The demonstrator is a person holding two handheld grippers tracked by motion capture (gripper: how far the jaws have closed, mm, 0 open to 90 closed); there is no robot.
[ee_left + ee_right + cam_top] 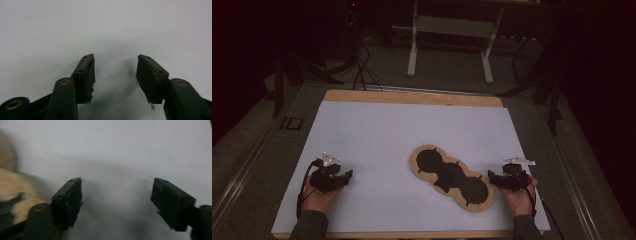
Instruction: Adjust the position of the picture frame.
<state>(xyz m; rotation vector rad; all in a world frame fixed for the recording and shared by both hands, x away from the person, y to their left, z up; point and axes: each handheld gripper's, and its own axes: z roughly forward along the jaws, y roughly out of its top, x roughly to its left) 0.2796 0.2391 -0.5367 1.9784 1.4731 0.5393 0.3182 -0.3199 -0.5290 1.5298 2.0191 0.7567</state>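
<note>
A wooden board (418, 168) with three joined round black recesses lies slantwise on the white sheet (377, 130), right of the middle. My left gripper (334, 178) rests low on the sheet at the near left, held by a hand. Its jaws stand apart with only white sheet between them in the left gripper view (115, 75). My right gripper (502, 179) sits at the near right, close beside the board's near end. Its jaws stand wide apart over bare sheet (116, 202), and the board's pale edge (11, 187) shows blurred at the left.
The white sheet covers a wooden table top (412, 97). A white metal frame (452, 40) stands on the dark floor beyond the table, with cables (361, 70) trailing at the far left. The room around is dark.
</note>
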